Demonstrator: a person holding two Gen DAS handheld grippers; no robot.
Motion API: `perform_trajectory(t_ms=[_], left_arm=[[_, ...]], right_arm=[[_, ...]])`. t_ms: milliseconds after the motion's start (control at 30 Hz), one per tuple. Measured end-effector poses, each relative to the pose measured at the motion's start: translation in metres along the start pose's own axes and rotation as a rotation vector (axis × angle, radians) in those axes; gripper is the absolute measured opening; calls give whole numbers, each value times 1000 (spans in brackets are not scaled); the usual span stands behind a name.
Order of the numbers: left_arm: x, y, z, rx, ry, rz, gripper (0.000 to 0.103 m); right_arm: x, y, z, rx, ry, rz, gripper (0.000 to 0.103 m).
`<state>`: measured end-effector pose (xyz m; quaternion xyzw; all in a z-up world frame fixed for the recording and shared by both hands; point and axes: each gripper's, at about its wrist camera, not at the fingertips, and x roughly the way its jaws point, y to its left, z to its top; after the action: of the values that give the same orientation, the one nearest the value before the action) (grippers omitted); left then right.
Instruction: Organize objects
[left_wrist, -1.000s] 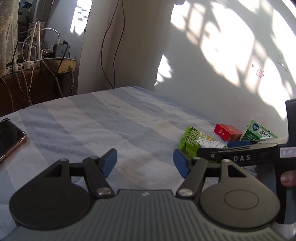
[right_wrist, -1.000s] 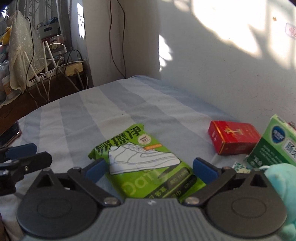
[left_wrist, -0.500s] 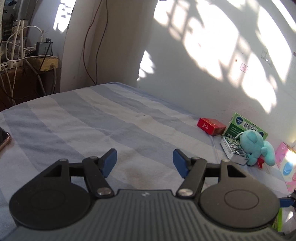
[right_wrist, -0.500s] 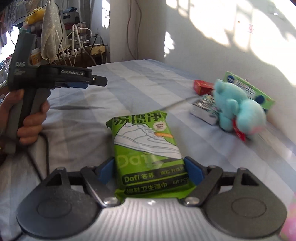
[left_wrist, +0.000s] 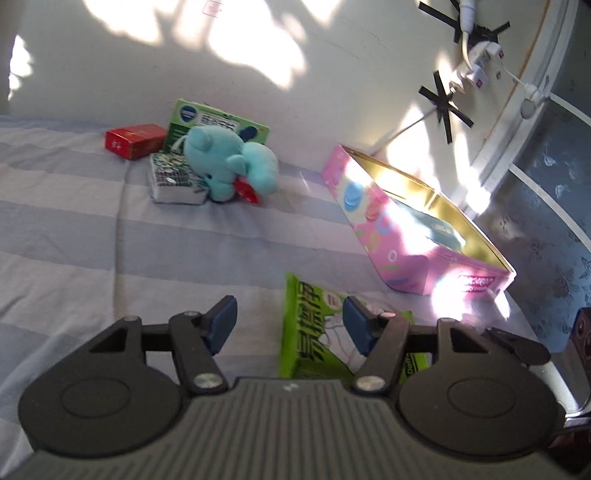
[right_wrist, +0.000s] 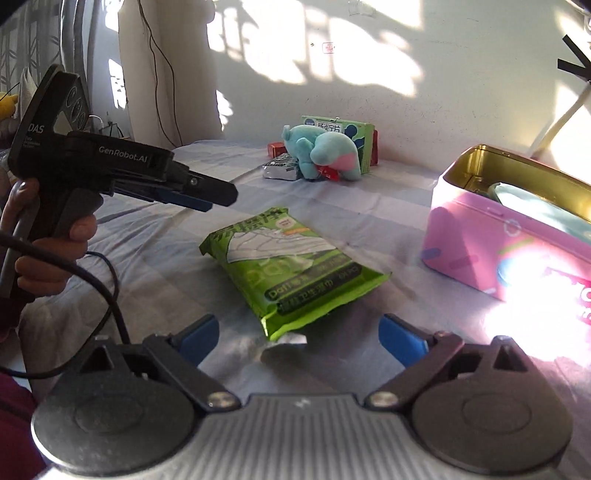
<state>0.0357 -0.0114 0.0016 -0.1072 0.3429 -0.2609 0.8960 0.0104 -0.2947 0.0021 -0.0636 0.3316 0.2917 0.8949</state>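
A green wet-wipes pack (right_wrist: 291, 266) lies flat on the striped bed sheet, free of both grippers; it also shows in the left wrist view (left_wrist: 314, 332), partly behind my right finger pad. My right gripper (right_wrist: 299, 334) is open, just short of the pack's near end. My left gripper (left_wrist: 290, 323) is open and empty, hovering left of the pack; it also shows in the right wrist view (right_wrist: 207, 195). An open pink tin box (right_wrist: 509, 236) (left_wrist: 410, 229) stands to the right with a teal item inside.
By the wall sit a teal plush toy (left_wrist: 229, 162) (right_wrist: 321, 151), a green box (left_wrist: 214, 122), a red box (left_wrist: 135, 140) and a silvery packet (left_wrist: 173, 181). A dark speaker (left_wrist: 581, 339) stands at the far right. Cables hang on the wall.
My right gripper has opened and let go of the green pack, then drawn back from it. My left gripper has swung right, now facing the plush and pink tin.
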Motion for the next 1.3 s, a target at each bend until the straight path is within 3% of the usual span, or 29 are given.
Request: perform_trajectory(t_ms=[67, 100, 200, 267, 400, 533, 667, 733, 867, 1000, 1033, 1133, 1300], left_arm=[[14, -8, -4, 27, 67, -2, 64], [23, -9, -6, 31, 109, -21, 55], [29, -19, -9, 54, 101, -39, 54], [23, -34, 0, 94, 70, -35, 53], [4, -68, 32, 202, -43, -83, 53], [30, -102, 74, 253, -85, -152, 53], [91, -132, 106, 262, -62, -167, 54], [122, -143, 118, 247, -37, -151, 53], [182, -158, 136, 216, 21, -102, 53], [225, -156, 144, 154, 112, -22, 55], [231, -153, 147, 124, 146, -23, 55], [219, -145, 150, 82, 108, -24, 55], [167, -143, 130, 161, 65, -38, 55]], right_arm=[[10, -2, 3, 24, 8, 44, 80], [12, 1, 2, 31, -6, 41, 79], [19, 2, 8, 20, -42, 23, 61], [15, -3, 12, 50, -69, 33, 59], [-27, -20, 22, 54, -243, 0, 59], [-55, -55, 39, 61, -332, -94, 59], [-44, -106, 68, 43, -263, -204, 60], [-31, -142, 84, 82, -196, -209, 60], [2, -208, 106, 183, -40, -199, 60], [32, -244, 115, 207, 57, -298, 62], [39, -249, 117, 186, 65, -377, 66], [39, -253, 116, 180, 22, -498, 68], [6, -234, 101, 245, -95, -427, 68]])
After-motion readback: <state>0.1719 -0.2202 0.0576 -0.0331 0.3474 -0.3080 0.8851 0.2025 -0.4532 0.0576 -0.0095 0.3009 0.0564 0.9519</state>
